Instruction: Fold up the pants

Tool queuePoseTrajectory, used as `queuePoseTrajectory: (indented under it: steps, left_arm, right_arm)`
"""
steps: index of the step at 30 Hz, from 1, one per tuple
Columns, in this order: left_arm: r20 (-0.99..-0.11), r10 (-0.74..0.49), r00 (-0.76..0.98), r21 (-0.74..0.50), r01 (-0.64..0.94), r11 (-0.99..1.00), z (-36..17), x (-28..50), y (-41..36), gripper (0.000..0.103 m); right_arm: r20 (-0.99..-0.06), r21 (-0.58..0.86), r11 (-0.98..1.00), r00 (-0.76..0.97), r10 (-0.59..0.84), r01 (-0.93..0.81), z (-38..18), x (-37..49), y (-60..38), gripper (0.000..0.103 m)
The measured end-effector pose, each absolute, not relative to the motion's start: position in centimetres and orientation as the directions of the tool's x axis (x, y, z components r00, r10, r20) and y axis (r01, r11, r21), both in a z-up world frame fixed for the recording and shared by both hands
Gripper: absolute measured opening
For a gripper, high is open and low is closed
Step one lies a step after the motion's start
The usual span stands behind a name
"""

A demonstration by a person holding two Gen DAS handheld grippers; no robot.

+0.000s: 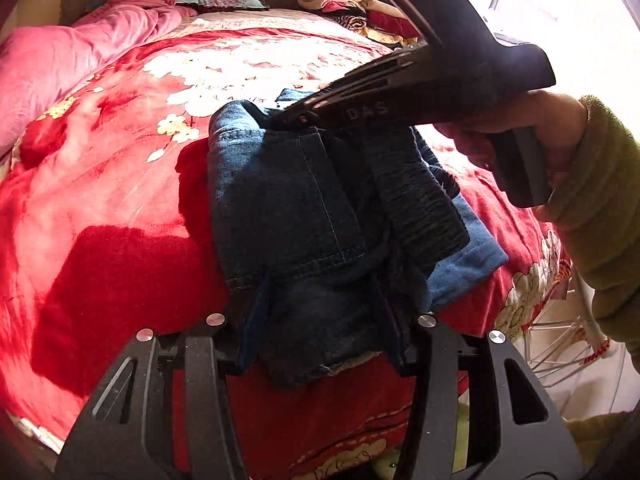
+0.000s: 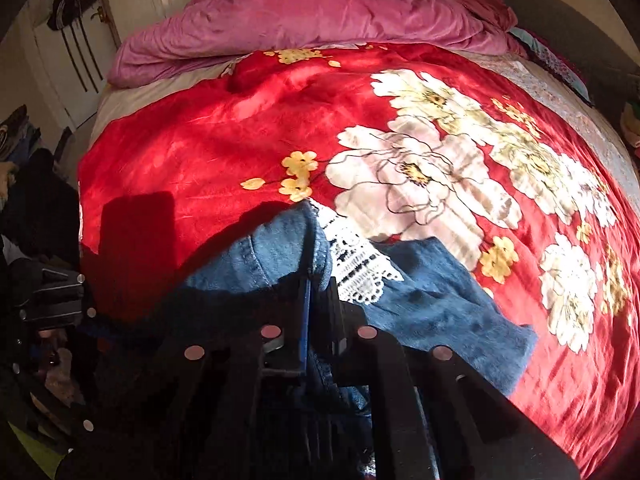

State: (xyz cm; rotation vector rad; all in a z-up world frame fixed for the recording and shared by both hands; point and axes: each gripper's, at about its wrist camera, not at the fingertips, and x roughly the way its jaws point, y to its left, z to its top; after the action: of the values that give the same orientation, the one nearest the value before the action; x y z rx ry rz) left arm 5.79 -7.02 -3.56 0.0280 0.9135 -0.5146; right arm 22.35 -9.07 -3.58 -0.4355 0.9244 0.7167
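The pants (image 1: 320, 216), dark denim with a lighter blue lining showing at the edges, lie bunched into a thick bundle on the red flowered blanket (image 1: 120, 208) of the bed, near its front edge. The step in hand looks like a fold partway through: both tools have hold of the cloth at opposite ends of the bundle.

The left gripper (image 1: 324, 344) stands with its jaws part-way apart, and the near end of the denim fills the gap between them, so it reads as a grip on a thick wad of fabric. The right gripper (image 2: 318, 300), held by a hand (image 1: 532, 128) in an olive sleeve, has its jaws pinched narrow on an edge of the denim at the far end; a white lace-patterned strip (image 2: 360, 268) shows just beyond its tips.

The next move probably calls for carrying the pinched far edge over toward the near end while the left keeps its end pinned, then laying it flat without dragging the lower layers
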Motion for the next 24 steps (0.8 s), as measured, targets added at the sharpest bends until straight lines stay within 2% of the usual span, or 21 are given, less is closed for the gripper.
queuePoseTrajectory:
  steps: [7, 14, 18, 21, 24]
  left_arm:
    - [-0.759, -0.406, 0.51, -0.198, 0.412, 0.889, -3.6, 6.0, -6.7, 0.041]
    - [-0.759, -0.412, 0.504, -0.207, 0.414, 0.887, -3.9, 6.2, -6.5, 0.042]
    - [-0.757, -0.414, 0.505, -0.204, 0.419, 0.885, -3.9, 5.9, -6.7, 0.044]
    - [-0.756, -0.414, 0.508, -0.201, 0.421, 0.884, -3.9, 5.8, -6.8, 0.045]
    - [-0.754, -0.418, 0.506, -0.207, 0.422, 0.883, -3.9, 5.8, -6.6, 0.046]
  right_arm:
    - [-0.834, -0.14, 0.646, 0.441, 0.331, -0.75, -3.7, 24.5, -6.3, 0.005]
    - [-0.831, -0.094, 0.671, 0.429, 0.353, -0.735, -5.3, 25.5, -7.2, 0.005]
    - [-0.777, 0.017, 0.733, 0.453, 0.438, -0.68, -2.3, 24.9, -9.5, 0.026]
    - [-0.716, 0.029, 0.738, 0.501, 0.487, -0.675, 0.6, 22.0, -11.1, 0.027]
    - [-0.715, -0.001, 0.715, 0.5, 0.489, -0.699, 1.1, 18.4, -12.0, 0.027]
